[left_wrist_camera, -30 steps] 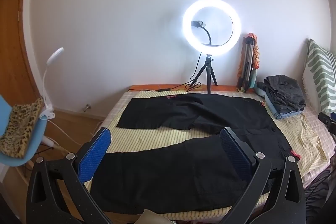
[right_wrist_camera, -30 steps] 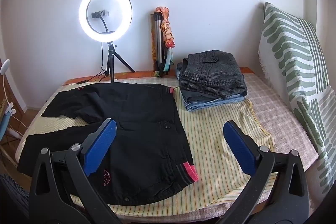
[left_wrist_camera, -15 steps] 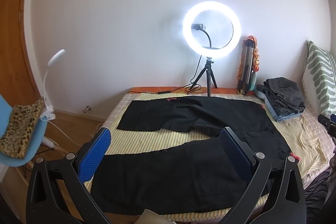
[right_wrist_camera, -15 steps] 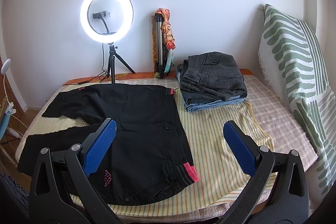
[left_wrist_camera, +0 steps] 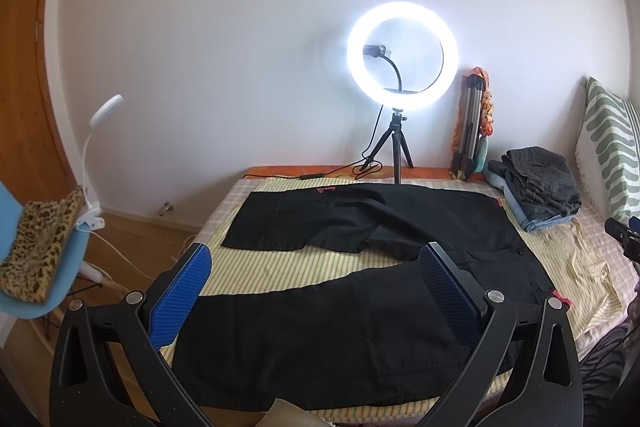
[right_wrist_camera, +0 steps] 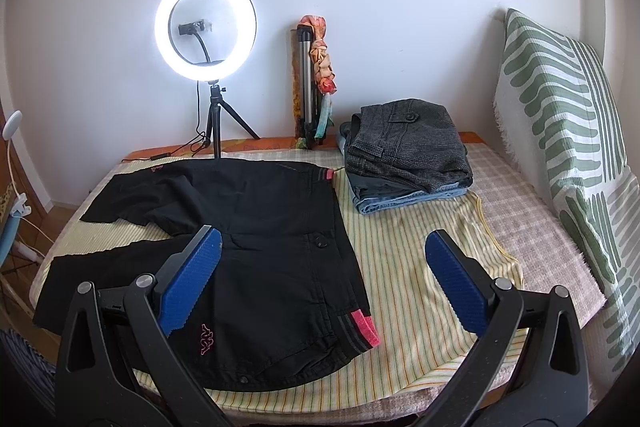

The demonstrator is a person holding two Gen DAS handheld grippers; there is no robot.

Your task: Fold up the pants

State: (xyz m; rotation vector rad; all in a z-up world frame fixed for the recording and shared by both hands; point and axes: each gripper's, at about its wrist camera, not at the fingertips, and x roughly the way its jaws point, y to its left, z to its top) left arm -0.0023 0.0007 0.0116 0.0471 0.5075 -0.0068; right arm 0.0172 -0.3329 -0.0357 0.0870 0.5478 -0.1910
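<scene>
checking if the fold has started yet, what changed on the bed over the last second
Only the views drifted slightly as both grippers pulled back a little. Nothing was taken hold of: the left gripper and right gripper stay open above the black cotton pants, which lie spread flat and unfolded as before.

Both fisheye cameras look forward between their own blue finger pads, from the near edge of the bed toward the white wall. The left wrist view sits over the legs of the black pants point(left_wrist_camera: 340, 307), the right wrist view over the waistband. Both share the ring light point(right_wrist_camera: 205, 27) and the folded clothes stack point(left_wrist_camera: 536, 187).
</scene>
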